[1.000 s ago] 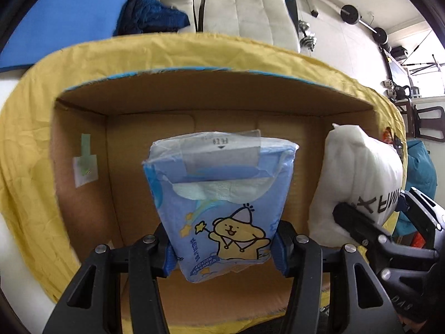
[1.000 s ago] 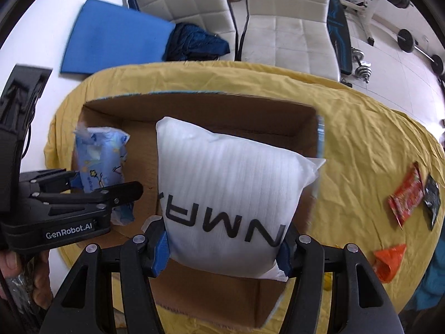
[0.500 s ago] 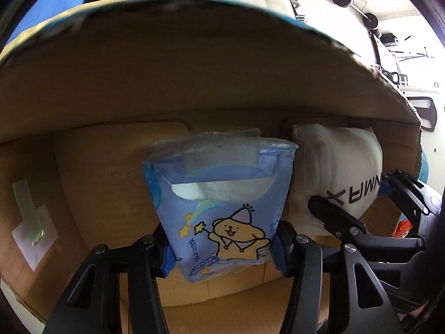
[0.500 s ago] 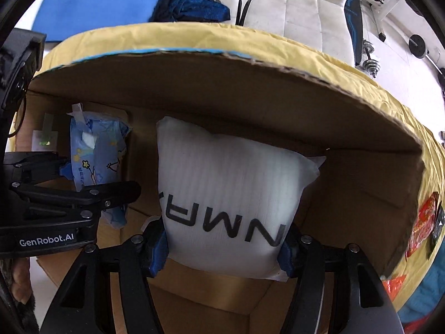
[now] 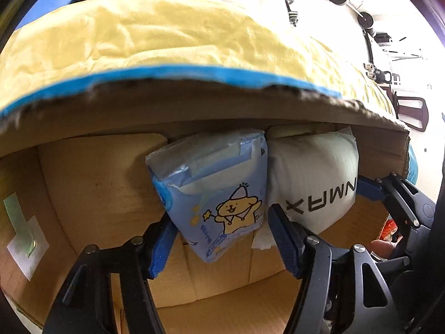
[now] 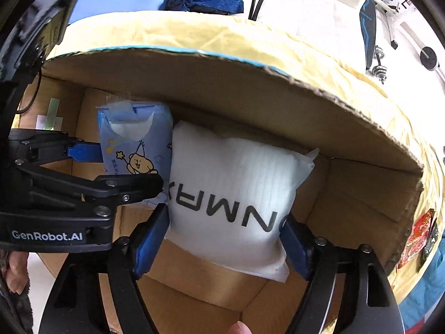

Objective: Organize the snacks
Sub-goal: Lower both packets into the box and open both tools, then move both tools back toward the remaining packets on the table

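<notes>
A blue packet with a cartoon bear leans on the far wall of the cardboard box, beside a white packet lettered NMAX. My left gripper straddles the blue packet, jaws opening, and its pads stand just off the packet's sides. In the right wrist view the white packet lies tilted on the box floor between the pads of my right gripper. Its jaws are opening too and no longer squeeze the packet. The left gripper shows there around the blue packet.
The box stands on a yellow cloth. A red snack packet lies on the cloth past the box's right wall. White chairs and dumbbells stand behind. A person's fingertip shows at the bottom edge.
Both grippers have sunk into the box with their packets. Their jaws have spread, and the two packets now rest side by side against the far wall.
</notes>
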`<state>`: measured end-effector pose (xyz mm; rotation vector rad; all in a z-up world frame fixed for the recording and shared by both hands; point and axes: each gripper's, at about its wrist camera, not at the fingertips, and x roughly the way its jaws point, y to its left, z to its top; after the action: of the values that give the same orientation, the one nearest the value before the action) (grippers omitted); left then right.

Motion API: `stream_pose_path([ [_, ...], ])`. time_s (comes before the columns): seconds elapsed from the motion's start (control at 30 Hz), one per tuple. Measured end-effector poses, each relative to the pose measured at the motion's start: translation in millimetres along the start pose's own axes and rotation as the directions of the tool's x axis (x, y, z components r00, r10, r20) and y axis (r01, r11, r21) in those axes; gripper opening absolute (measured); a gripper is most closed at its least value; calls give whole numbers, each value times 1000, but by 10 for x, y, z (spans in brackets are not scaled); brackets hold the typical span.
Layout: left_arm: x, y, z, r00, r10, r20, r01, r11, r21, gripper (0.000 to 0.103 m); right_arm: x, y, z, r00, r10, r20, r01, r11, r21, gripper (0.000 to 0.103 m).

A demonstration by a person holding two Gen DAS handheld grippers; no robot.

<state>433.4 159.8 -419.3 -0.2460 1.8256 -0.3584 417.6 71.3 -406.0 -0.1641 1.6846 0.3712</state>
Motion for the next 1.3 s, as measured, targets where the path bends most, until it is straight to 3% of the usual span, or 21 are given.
stream_pose_path([
  [0.33, -37, -22, -132, 1000, 13, 6, -13, 1000, -5, 63, -113, 30, -190, 1000, 1, 9, -2, 998, 66, 85],
  [0.47, -19, -50, -28, 998, 52, 18, -52, 999, 8, 63, -178, 54, -288, 999, -29, 25, 27, 995, 99, 86],
  [0.53, -50, -55, -26, 997, 67, 30, -67, 998, 8, 63, -202, 54, -329, 999, -32, 41, 27, 992, 126, 94],
  [0.7, -225, -21, -122, 986, 138, 89, -137, 990, -15, 63, -262, -10, -456, 996, -42, 73, 28, 983, 181, 94],
  [0.83, -446, -16, -299, 962, 209, 178, -205, 978, -40, 63, -378, -102, -587, 992, -74, 104, 51, 975, 215, 94],
  [0.97, -708, -65, -548, 921, 274, 276, -266, 962, -65, 63, -547, -62, -686, 985, -92, 143, 56, 970, 236, 103],
  [1.03, -813, -50, -713, 909, 275, 313, -262, 961, -83, 72, -647, -50, -768, 981, -89, 170, 44, 968, 248, 103],
  [1.2, -1026, -144, -1174, 855, 317, 410, -288, 948, -132, 90, -900, 33, -999, 968, -93, 233, 32, 968, 250, 103],
  [1.3, -1158, -155, -1366, 837, 315, 448, -281, 949, -142, 92, -999, 60, -1113, 961, -86, 262, 19, 968, 249, 103],
])
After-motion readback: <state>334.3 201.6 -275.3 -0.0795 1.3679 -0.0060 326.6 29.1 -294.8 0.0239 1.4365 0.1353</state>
